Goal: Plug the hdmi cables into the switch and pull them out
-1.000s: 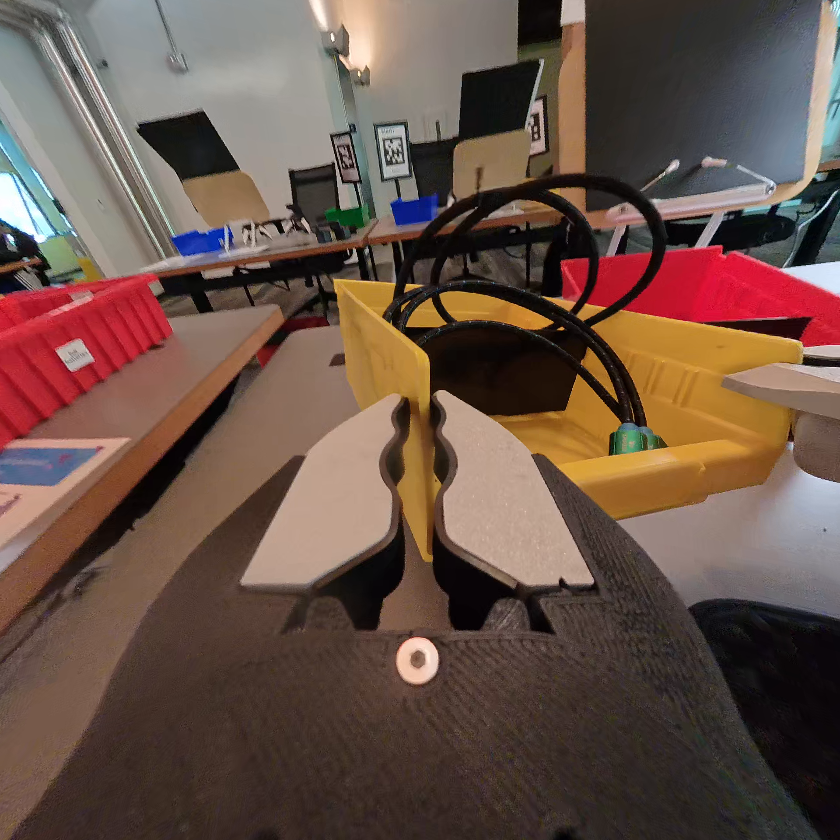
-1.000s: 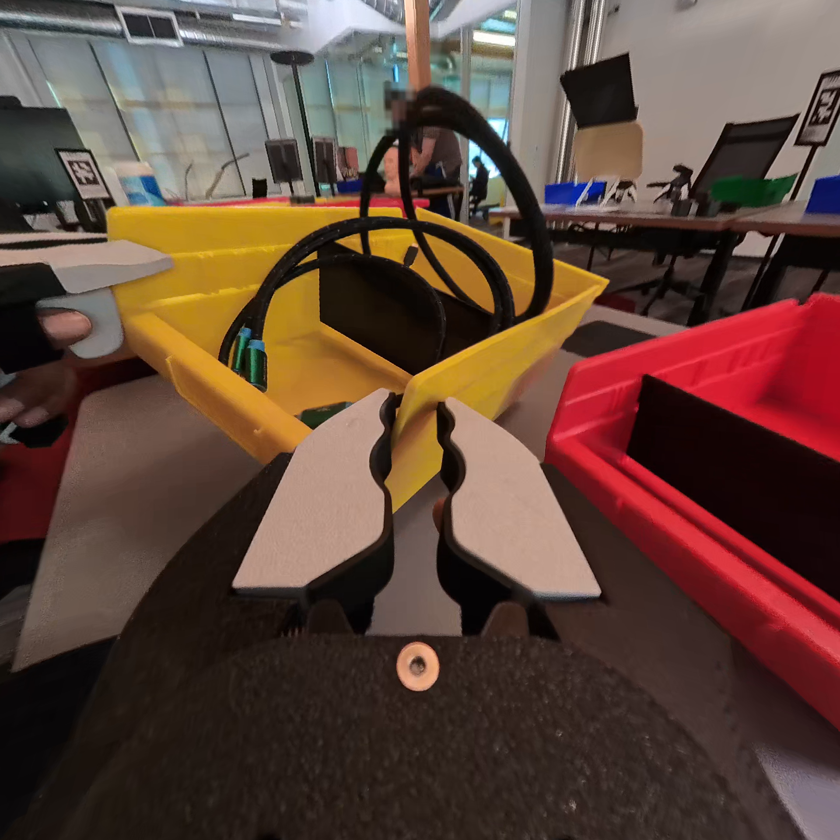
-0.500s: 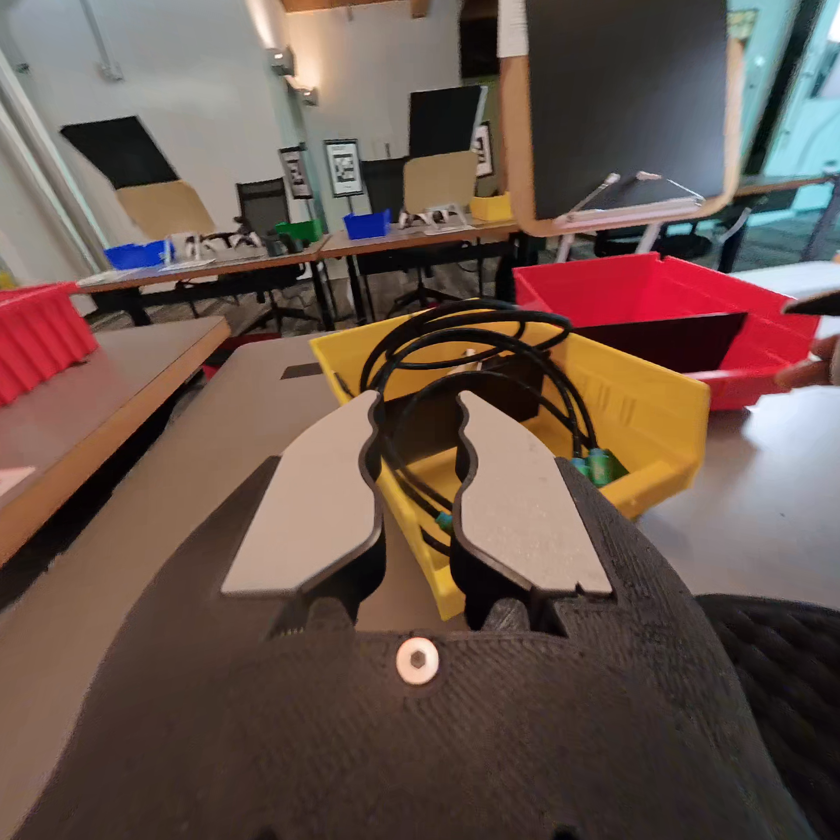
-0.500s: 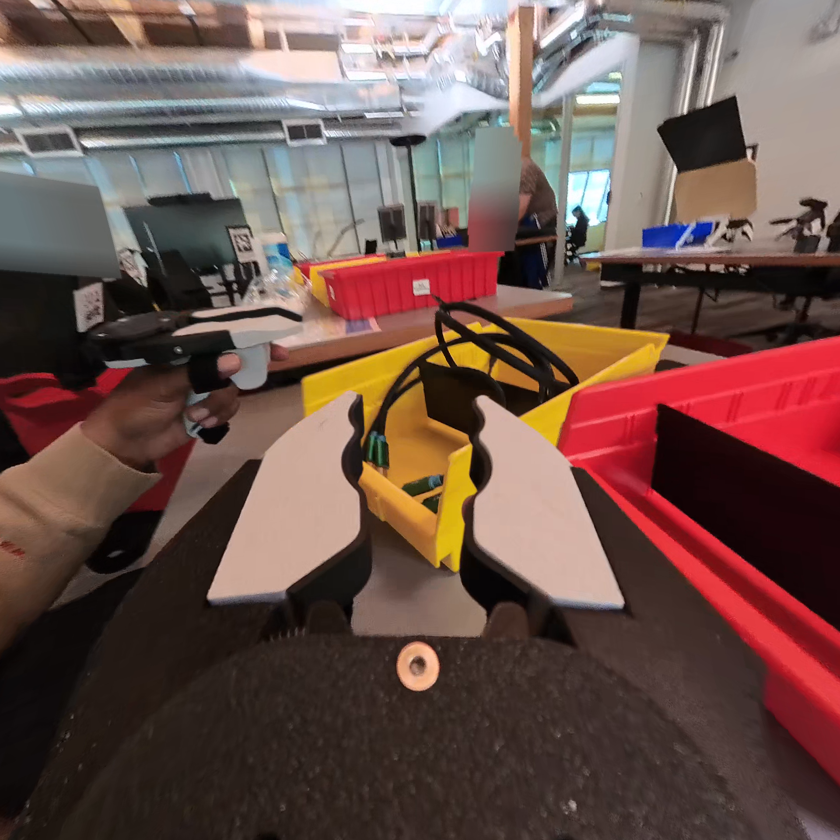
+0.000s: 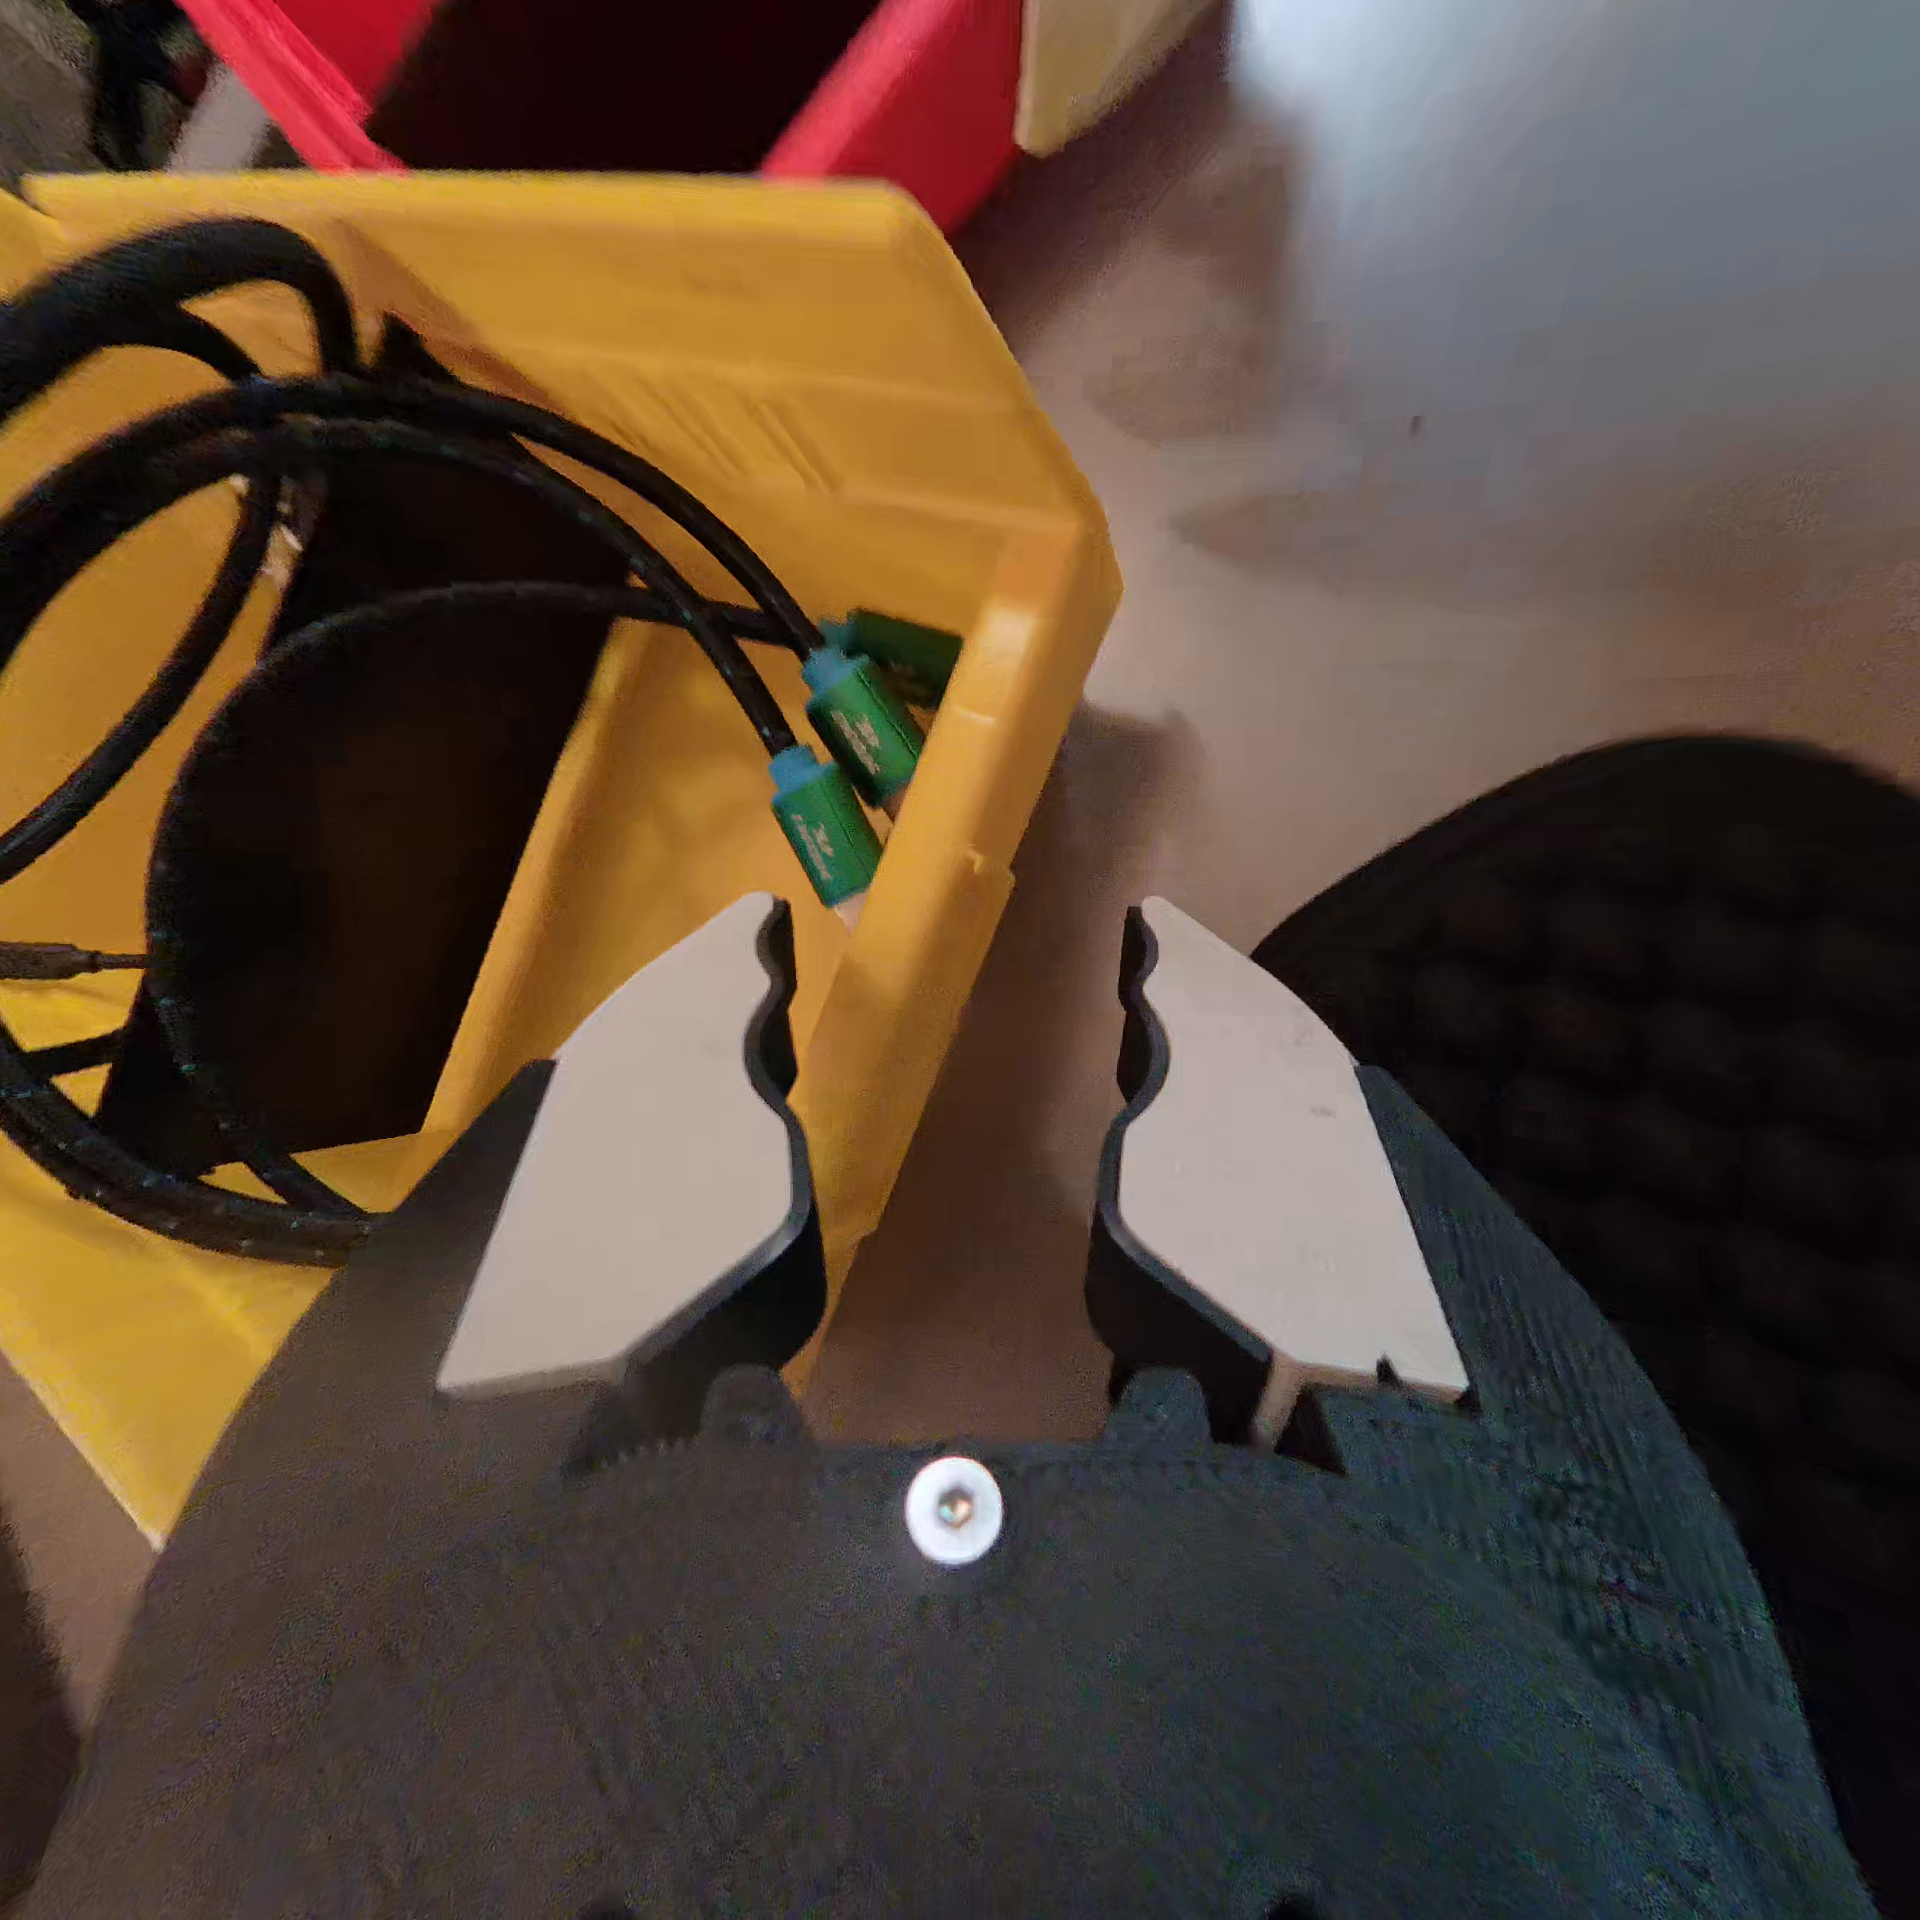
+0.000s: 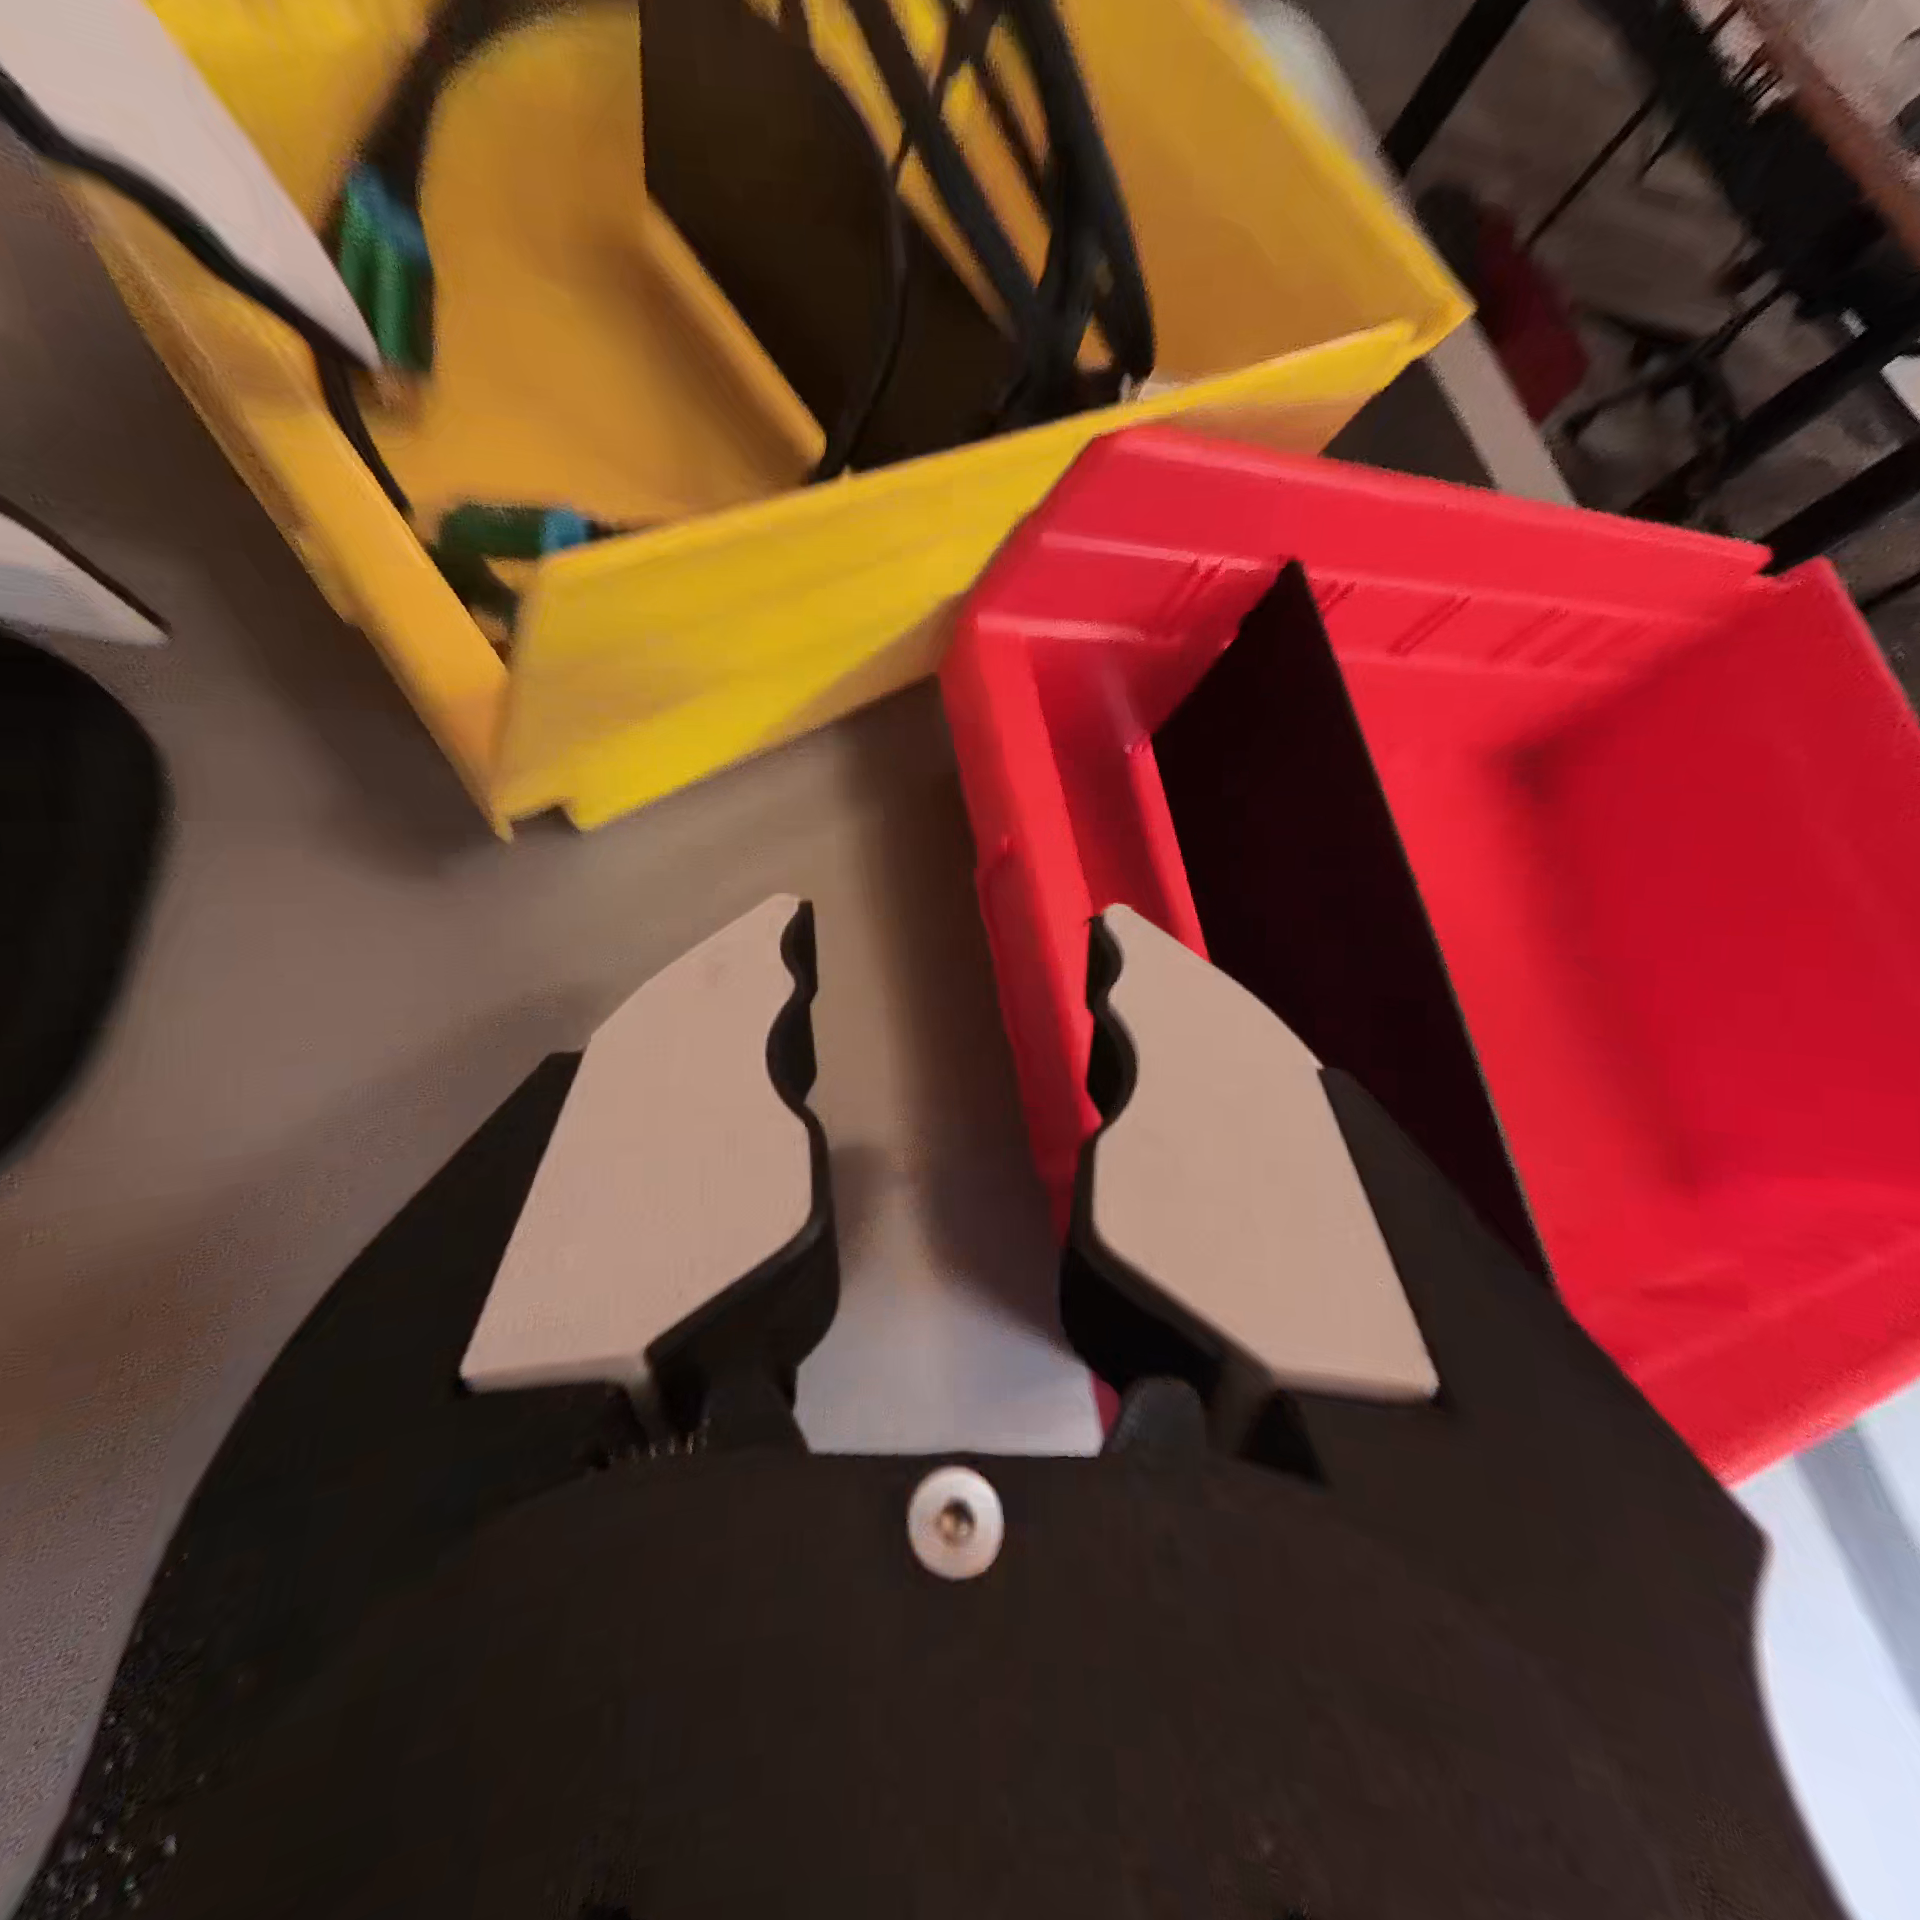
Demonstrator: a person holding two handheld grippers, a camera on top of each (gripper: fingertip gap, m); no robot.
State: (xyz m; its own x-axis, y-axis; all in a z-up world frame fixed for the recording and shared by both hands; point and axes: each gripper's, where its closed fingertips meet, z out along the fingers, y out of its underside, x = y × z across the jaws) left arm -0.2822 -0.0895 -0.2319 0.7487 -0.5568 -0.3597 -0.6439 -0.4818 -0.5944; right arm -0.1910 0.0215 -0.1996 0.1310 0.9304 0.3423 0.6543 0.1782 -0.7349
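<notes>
The left gripper (image 5: 951, 914) is hovering spread over the yellow bin's (image 5: 727, 312) corner. HDMI cables (image 5: 416, 436) are lying coiled inside that bin. The right gripper (image 6: 951, 920) is hanging spread and empty above the table (image 6: 312, 935), beside the red bin (image 6: 1662, 935).

landmark: cable bin (image 5: 727, 343), standing on the tabletop (image 5: 1507, 364)
cables (image 5: 436, 436): coiled inside the cable bin, around its divider (image 5: 343, 810)
plugs (image 5: 847, 727): in the cable bin's near compartment, ends against its front wall
second bin (image 6: 1621, 935): on the tabletop just right of the cable bin, a corner near or touching it; cannot tell which
second divider (image 6: 1320, 894): upright inside the second bin
left tongs (image 5: 951, 925): over the cable bin's front corner, one finger above its inside, the other outside
right tongs (image 6: 951, 925): before the cable bin, beside the second bin's near wall
</notes>
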